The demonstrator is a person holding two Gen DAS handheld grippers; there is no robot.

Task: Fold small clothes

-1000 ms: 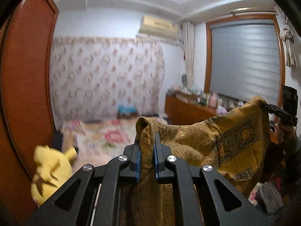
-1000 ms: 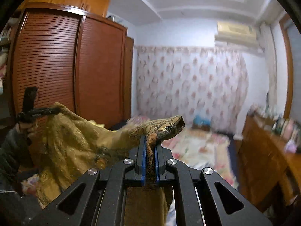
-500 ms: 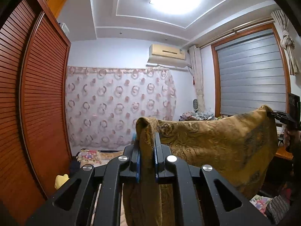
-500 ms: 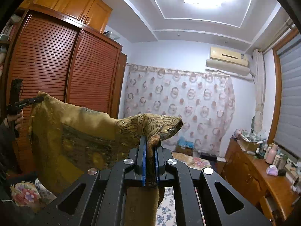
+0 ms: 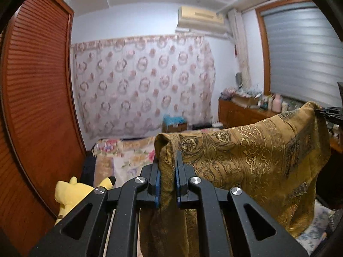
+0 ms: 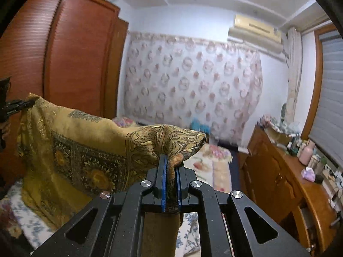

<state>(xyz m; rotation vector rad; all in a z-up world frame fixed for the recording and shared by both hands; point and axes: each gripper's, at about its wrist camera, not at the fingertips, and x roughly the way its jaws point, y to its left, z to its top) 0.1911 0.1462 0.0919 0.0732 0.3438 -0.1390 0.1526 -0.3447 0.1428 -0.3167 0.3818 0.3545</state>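
A golden-brown patterned cloth (image 5: 246,154) hangs stretched in the air between my two grippers. My left gripper (image 5: 167,167) is shut on one top corner of it. My right gripper (image 6: 170,167) is shut on the other top corner; the cloth (image 6: 75,145) spreads away to the left in that view. The right gripper also shows at the far right of the left wrist view (image 5: 330,113), and the left gripper at the far left of the right wrist view (image 6: 17,105). The cloth's lower edge hangs down over the bed.
A bed with a floral cover (image 5: 128,158) lies ahead and below. A yellow plush toy (image 5: 70,194) sits beside the brown louvred wardrobe (image 5: 38,98) on the left. A cluttered wooden dresser (image 6: 285,182) stands on the right under a window blind (image 5: 304,55).
Both cameras have tilted back down after pointing up toward the ceiling. The cloth stays gripped at both corners and has come lower, with the bed and plush toy back in view.
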